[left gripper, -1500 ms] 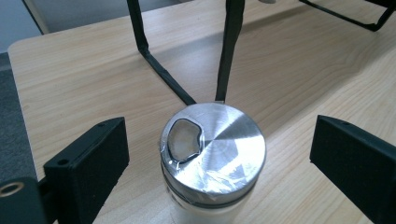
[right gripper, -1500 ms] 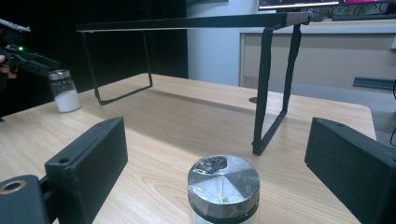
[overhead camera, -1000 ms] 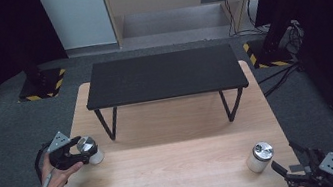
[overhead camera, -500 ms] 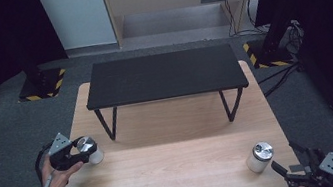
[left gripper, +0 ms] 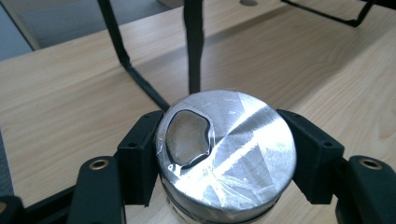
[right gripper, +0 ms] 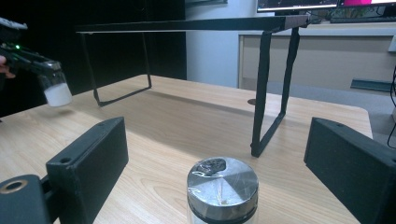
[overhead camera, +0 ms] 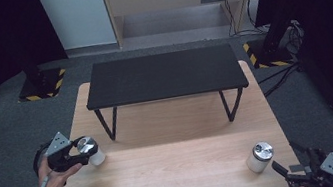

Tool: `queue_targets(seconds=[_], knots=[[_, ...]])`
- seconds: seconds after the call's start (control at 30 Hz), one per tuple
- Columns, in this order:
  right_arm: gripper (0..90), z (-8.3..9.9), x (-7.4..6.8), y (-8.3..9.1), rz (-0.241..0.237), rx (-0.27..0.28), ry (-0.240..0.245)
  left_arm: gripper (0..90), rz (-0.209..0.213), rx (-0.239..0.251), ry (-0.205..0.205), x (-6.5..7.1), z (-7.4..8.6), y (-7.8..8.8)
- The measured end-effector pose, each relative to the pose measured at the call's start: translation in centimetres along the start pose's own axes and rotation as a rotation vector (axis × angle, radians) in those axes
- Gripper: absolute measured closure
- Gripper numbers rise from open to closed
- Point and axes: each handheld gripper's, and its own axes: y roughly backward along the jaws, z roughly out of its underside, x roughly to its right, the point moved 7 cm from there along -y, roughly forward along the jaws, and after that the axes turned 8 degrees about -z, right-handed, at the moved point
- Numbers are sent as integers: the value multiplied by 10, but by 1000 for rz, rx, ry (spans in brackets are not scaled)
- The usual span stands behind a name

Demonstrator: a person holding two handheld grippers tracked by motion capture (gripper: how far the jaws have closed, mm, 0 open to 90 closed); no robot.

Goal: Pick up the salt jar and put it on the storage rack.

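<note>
A white jar with a foil lid (left gripper: 229, 154) sits between my left gripper's (left gripper: 224, 161) black pads (left gripper: 140, 158), which press on both its sides. In the high view this jar (overhead camera: 95, 157) hangs at the table's left edge in the left gripper (overhead camera: 85, 152). From the right gripper view the held jar (right gripper: 57, 93) hovers a little above the wood. A second foil-lidded jar (overhead camera: 259, 157) stands at the front right. My right gripper (overhead camera: 283, 154) lies just right of it, open. That jar (right gripper: 223, 189) stands ahead between the wide jaws of the right gripper (right gripper: 217, 140), untouched.
A low black stand (overhead camera: 164, 76) on thin metal legs spans the back half of the wooden table (overhead camera: 177, 173). Grey carpet surrounds the table. A person's left hand and forearm (overhead camera: 50, 185) come in at the lower left.
The left gripper has closed on the left jar and raised it slightly off the table. The right gripper and its jar have stayed where they were.
</note>
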Motion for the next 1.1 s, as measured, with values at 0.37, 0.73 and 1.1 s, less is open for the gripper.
queue_targets(seconds=[0.37,0.73,1.1], knots=[[63,-1,0,1,-3,6,5,338,145,96,-55,19,-48,22],[64,-1,0,1,-4,8,5,338,287,108,-131,41,-100,26],[65,-1,0,0,-7,5,4,338,373,127,-205,55,-142,27]])
